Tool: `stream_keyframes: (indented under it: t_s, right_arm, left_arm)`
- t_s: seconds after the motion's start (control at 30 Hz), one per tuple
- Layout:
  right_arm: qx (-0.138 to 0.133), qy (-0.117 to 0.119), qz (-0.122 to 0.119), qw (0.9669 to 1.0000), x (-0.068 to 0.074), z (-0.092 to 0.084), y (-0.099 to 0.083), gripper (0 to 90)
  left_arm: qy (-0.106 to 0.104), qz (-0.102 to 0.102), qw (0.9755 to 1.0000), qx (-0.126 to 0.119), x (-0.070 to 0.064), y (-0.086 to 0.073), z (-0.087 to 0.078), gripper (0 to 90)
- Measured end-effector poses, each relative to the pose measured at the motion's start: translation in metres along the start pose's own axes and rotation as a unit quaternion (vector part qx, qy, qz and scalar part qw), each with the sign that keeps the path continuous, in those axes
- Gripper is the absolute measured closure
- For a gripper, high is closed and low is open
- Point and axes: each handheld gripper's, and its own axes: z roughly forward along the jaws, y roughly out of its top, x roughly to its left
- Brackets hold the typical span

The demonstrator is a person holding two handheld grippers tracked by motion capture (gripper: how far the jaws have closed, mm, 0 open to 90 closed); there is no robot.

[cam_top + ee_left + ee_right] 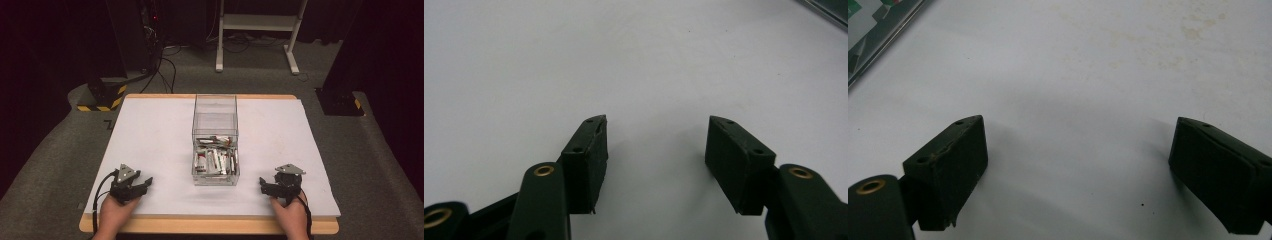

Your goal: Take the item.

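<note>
White table (150, 130), seen from the person's side: a clear box (215, 140) stands at centre, its near half heaped with small sachets (216, 161), its far half bare. The left gripper (142, 184) rests on the tabletop at about 8 o'clock from the box, well apart from it, jaws spread wide with nothing between them; its own view shows bare table between the pads (586, 162). The right gripper (264, 186) lies at about 4 o'clock, likewise wide and empty, a corner of the box (878, 25) at the upper left of its view. The step in hand appears to be a first reach into the box. To do it well, lift a gripper clear over the near wall, descend from above, and close on one sachet rather than a clump, leaving the box unmoved.
</note>
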Motion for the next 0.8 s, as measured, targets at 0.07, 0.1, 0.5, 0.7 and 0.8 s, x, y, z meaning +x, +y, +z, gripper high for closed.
stream_keyframes:
  t_s: [0.07,0.1,0.5,0.7,0.8]
  right_arm:
    - [0.000,0.000,0.000,1.0000,0.0000,0.0000,0.0000,8.4]
    - [0.000,0.000,0.000,1.0000,-0.0001,0.0000,0.0000,8.4]
    - [0.003,0.001,0.000,1.0000,-0.0003,-0.0003,0.0004,8.5]
    - [0.002,0.004,-0.004,1.0000,0.0006,-0.0028,-0.0009,10.4]
    - [0.001,0.011,-0.008,0.9999,0.0001,-0.0046,-0.0031,10.3]
  left_arm:
    - [0.001,0.000,1.0000,0.000,-0.0002,0.0000,-0.0001,42.3]
    - [0.001,0.000,1.0000,0.000,-0.0001,0.0000,0.0000,42.3]
    - [-0.001,-0.003,1.0000,0.000,0.0002,0.0001,0.0001,42.3]
    - [0.000,-0.001,1.0000,0.000,0.0006,0.0003,0.0001,42.3]
    - [-0.002,-0.004,1.0000,0.000,0.0005,0.0004,0.0002,41.8]
